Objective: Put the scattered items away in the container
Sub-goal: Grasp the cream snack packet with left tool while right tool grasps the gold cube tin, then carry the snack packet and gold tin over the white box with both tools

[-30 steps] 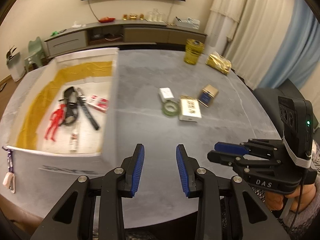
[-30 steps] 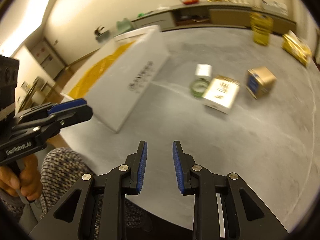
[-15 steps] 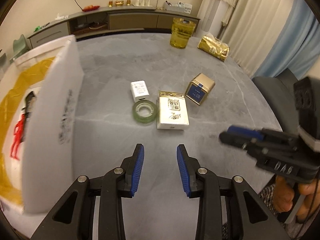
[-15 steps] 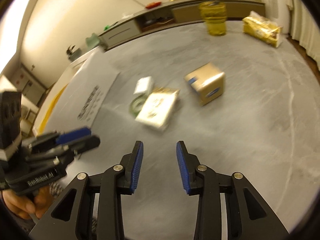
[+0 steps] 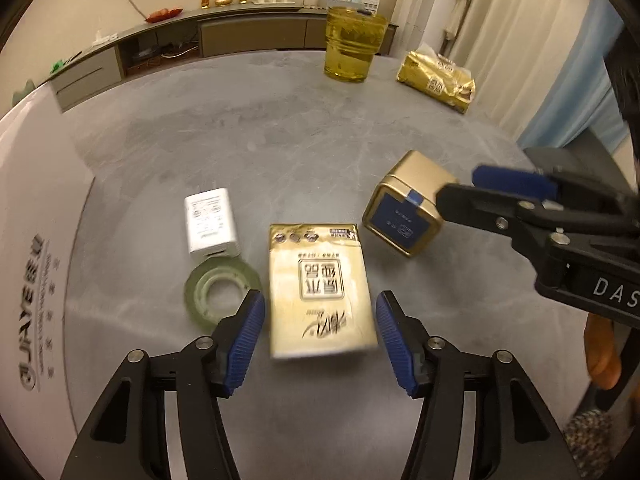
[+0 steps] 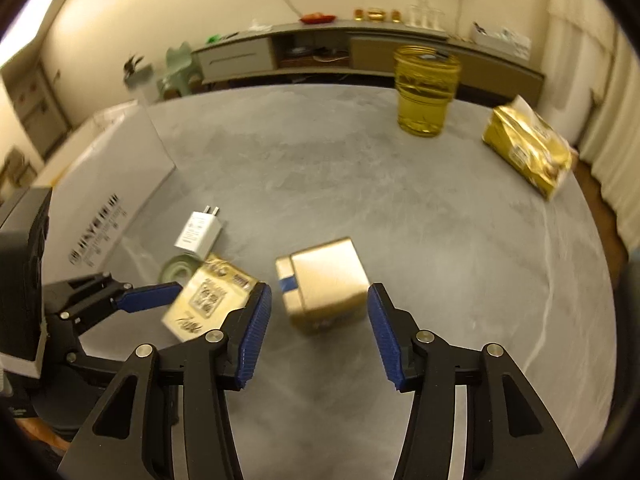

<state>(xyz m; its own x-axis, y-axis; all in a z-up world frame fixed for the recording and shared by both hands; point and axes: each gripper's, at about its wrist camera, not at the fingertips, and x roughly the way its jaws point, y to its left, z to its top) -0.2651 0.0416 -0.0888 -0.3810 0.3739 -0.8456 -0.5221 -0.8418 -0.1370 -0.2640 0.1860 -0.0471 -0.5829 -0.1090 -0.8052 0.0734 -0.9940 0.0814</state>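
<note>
My left gripper point(image 5: 320, 336) is open, low over the grey table, and a flat gold packet point(image 5: 320, 288) lies between and just ahead of its blue pads. A green tape roll point(image 5: 220, 294) and a white charger point(image 5: 210, 222) lie left of the packet. My right gripper point(image 6: 318, 328) is open around a gold cube tin point(image 6: 328, 284) with a blue label, its pads apart from the tin's sides. In the left wrist view this tin point(image 5: 408, 208) sits right of the packet. The white box container point(image 5: 40, 260) stands at the far left, its inside hidden.
A yellow jar point(image 5: 354, 44) and a gold foil bag point(image 5: 438, 80) stand at the table's far side. The table's round edge curves close on the right point(image 6: 592, 280). A sideboard point(image 6: 320, 52) runs along the back wall. A hand point(image 5: 600, 352) holds the right gripper.
Both grippers have moved forward over the table to the scattered items and opened from narrow to wide. The box has slid out to the left edge of the views.
</note>
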